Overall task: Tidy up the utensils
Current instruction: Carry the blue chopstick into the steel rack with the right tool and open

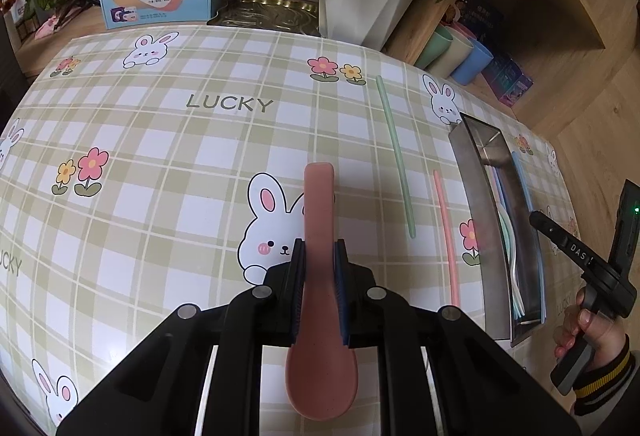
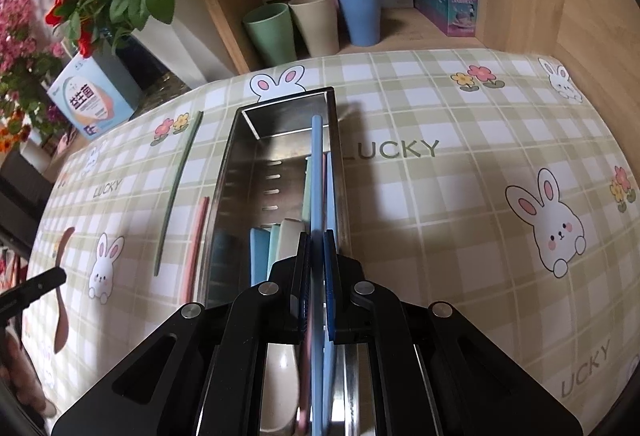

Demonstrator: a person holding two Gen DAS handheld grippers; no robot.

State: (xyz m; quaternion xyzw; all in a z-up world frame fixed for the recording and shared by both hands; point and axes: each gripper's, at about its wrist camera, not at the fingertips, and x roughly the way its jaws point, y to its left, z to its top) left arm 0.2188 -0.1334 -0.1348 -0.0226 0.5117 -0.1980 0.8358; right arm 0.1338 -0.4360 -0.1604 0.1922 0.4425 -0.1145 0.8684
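While the left claw (image 1: 319, 256) is clenched across the handle of a pink spoon (image 1: 320, 316), held above the tabletop (image 1: 180, 156) for carrying, the right claw (image 2: 318, 248) pinches a blue chopstick (image 2: 317, 172) lengthwise over the steel tray (image 2: 228, 176) near the tabletop's right edge, apparently aligning it with the utensils already inside.

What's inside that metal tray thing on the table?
The metal tray holds pastel utensil handles in blue, green and cream, plus a blue chopstick pinched by the right gripper. The fingers hide the near end.
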